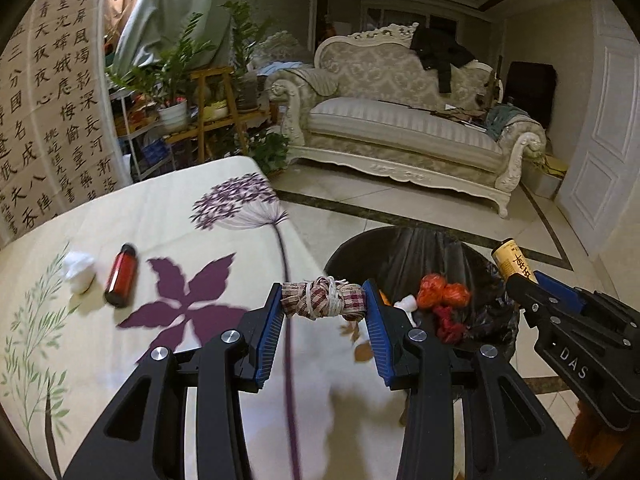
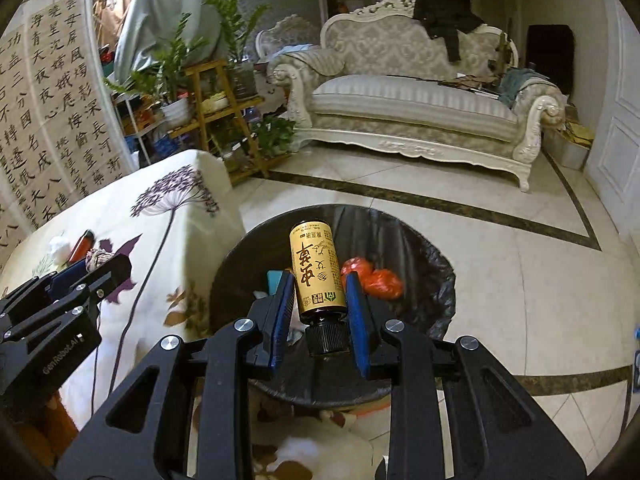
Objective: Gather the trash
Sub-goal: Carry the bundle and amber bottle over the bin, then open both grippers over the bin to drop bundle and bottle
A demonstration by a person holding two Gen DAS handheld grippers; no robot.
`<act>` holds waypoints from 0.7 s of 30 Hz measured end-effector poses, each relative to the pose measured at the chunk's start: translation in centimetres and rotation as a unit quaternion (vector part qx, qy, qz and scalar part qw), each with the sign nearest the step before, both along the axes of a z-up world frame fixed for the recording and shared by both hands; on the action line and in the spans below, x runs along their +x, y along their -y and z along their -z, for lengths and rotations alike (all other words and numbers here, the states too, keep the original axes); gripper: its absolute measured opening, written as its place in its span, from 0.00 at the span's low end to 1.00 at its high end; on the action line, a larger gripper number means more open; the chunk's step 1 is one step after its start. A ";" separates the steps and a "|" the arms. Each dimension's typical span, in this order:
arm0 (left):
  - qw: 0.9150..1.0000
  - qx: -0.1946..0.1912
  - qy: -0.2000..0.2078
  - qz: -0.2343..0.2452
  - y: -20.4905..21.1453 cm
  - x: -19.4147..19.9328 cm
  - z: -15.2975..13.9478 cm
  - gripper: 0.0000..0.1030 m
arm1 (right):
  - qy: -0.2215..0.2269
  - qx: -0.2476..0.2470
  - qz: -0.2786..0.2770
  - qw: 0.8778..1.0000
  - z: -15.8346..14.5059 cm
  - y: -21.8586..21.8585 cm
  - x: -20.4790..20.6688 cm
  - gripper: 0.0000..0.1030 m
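Note:
My left gripper [image 1: 324,300] is shut on a bundle of checked cloth tied with string [image 1: 323,298], held above the table edge beside the black-lined bin [image 1: 356,252]. My right gripper [image 2: 318,294] is shut on a small gold bottle with a black cap [image 2: 317,270], cap towards me, held over the bin [image 2: 432,264]. The bin holds orange-red wrappers [image 2: 374,278] and other scraps. A red lighter [image 1: 121,275] and a white crumpled tissue [image 1: 79,272] lie on the floral tablecloth [image 1: 168,220] at the left. The right gripper with the bottle also shows in the left wrist view [image 1: 520,276].
A cream sofa [image 1: 400,120] stands across the tiled floor behind the bin. Potted plants on wooden shelves [image 1: 208,96] and a calligraphy screen [image 1: 48,100] stand behind the table. A white door [image 1: 600,140] is at the right.

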State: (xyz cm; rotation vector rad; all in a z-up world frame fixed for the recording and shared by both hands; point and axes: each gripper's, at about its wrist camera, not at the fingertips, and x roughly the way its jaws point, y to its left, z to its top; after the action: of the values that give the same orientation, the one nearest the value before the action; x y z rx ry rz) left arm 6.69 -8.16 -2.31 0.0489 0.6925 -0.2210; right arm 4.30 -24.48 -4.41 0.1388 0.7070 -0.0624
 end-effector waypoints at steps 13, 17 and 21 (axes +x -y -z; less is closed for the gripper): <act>1.000 0.022 -0.015 0.011 3.2 3.5 1.7 0.39 | 0.001 -0.011 0.021 1.000 1.1 1.5 3.3 0.25; 0.999 0.017 -0.025 0.011 3.4 4.6 1.9 0.40 | -0.003 -0.014 0.026 1.000 1.6 1.7 4.1 0.25; 0.999 0.019 -0.032 0.010 3.8 5.5 2.0 0.42 | -0.007 -0.017 0.030 0.999 1.9 1.9 4.8 0.26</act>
State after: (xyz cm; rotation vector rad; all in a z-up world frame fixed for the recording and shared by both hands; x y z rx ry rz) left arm 12.23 -11.92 -4.28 0.0848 0.7598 -0.2303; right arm 9.09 -26.41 -6.27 0.1274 0.7151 -0.1334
